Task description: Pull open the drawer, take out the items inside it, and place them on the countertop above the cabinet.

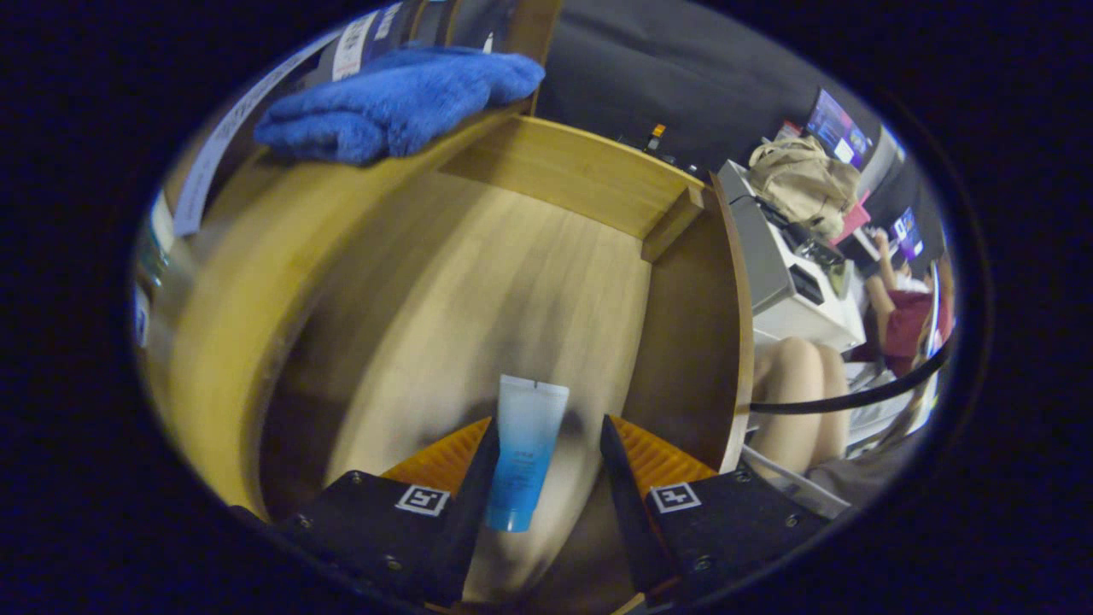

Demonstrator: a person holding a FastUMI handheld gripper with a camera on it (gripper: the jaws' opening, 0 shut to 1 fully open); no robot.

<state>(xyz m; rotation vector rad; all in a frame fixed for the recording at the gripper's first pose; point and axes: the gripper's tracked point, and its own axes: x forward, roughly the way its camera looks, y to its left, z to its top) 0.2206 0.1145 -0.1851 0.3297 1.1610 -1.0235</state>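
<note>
The wooden drawer [574, 173] stands pulled open below me, its pale bottom mostly bare. A white-and-blue tube [527, 448] lies on the drawer bottom between my fingers, cap end toward me. My gripper [548, 423] is open. The tube rests close against the left finger, and a gap separates it from the right finger. Beyond the drawer's left side runs the wooden countertop [248, 256] of the cabinet. A folded blue cloth [401, 101] lies on it near the edge.
The drawer's right wall [693, 342] rises just beside my right finger. Past it a seated person's knees [798, 380] show, with a black cable [854, 398] across them. A white cabinet [790, 286] carries a beige bag [804, 178]. Labelled packages [363, 38] stand behind the cloth.
</note>
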